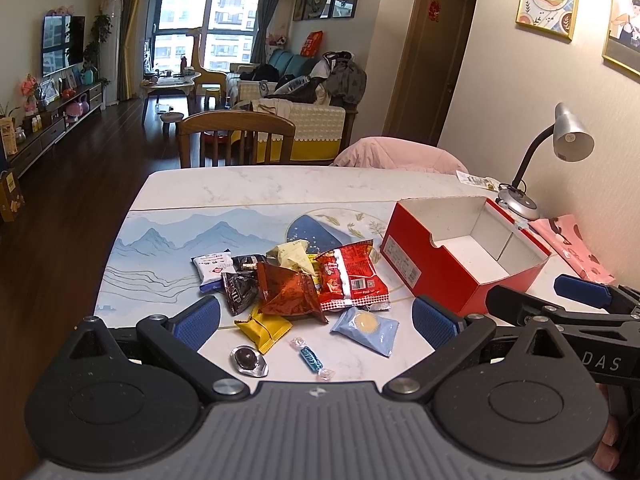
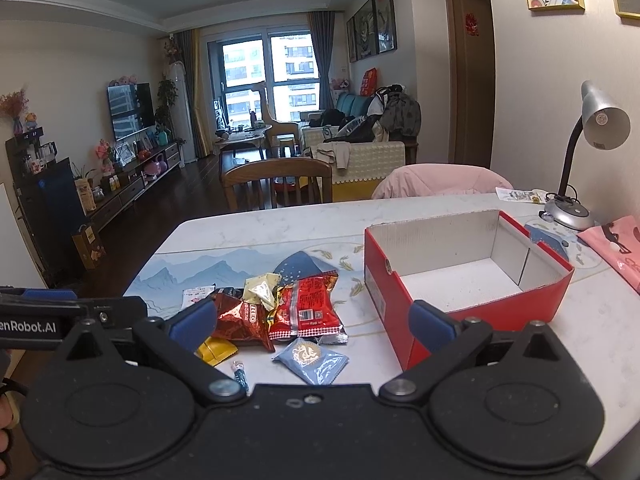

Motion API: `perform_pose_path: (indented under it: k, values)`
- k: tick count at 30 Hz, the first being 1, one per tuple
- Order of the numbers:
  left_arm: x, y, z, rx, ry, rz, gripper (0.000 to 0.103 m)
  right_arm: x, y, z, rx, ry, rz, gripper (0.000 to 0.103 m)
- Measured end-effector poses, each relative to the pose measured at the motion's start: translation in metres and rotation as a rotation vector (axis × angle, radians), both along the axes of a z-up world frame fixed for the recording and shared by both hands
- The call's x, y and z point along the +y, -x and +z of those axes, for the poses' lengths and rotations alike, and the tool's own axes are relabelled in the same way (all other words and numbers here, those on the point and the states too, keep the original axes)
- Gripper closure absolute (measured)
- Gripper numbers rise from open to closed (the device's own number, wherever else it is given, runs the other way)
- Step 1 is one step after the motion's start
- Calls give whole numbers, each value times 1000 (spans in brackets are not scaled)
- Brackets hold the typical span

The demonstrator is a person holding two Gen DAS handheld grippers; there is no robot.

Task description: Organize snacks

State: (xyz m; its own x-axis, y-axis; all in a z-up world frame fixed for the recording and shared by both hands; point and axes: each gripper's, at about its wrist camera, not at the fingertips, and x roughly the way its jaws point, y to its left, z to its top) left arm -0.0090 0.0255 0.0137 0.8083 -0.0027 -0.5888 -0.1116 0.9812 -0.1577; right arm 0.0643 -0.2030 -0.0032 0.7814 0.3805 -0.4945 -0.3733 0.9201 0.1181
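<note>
Snacks (image 1: pixel 296 280) heaped just left of red box (image 1: pixel 460 256).

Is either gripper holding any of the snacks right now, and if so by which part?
Nothing is held. The left gripper and right gripper are both open and empty above the snack pile, beside the red box.

Yellow packet (image 2: pixel 216 351), lower left of right wrist view: half hidden behind the tongs' blue pad. White packet (image 2: pixel 196 295) mostly covered by pile. Print on red packet (image 1: pixel 352 276) too small to read. Pink bag (image 2: pixel 616 246) cut off at right edge.
</note>
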Motion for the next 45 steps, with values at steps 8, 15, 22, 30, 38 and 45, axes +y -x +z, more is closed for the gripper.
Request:
perform_pose_path:
  k: [8,15,22,30,38,45]
  values:
    - [4,-8,-7,21,22,5,0,-6,-14,1,8,9,18,0]
    - [10,-26,-18,76,31,21,0,-11,-52,-11,41,18,88,0]
    - [22,-55,-53,201,-2,54,0,-12,-112,-47,119,98,226,10]
    - [32,-78,-110,338,-57,78,1,2,-161,-104,222,229,392,17]
    - [45,-100,-138,415,-5,156,15,3,-199,-132,224,270,411,26]
    - [46,-114,-150,455,40,167,30,27,-202,-132,230,298,424,29]
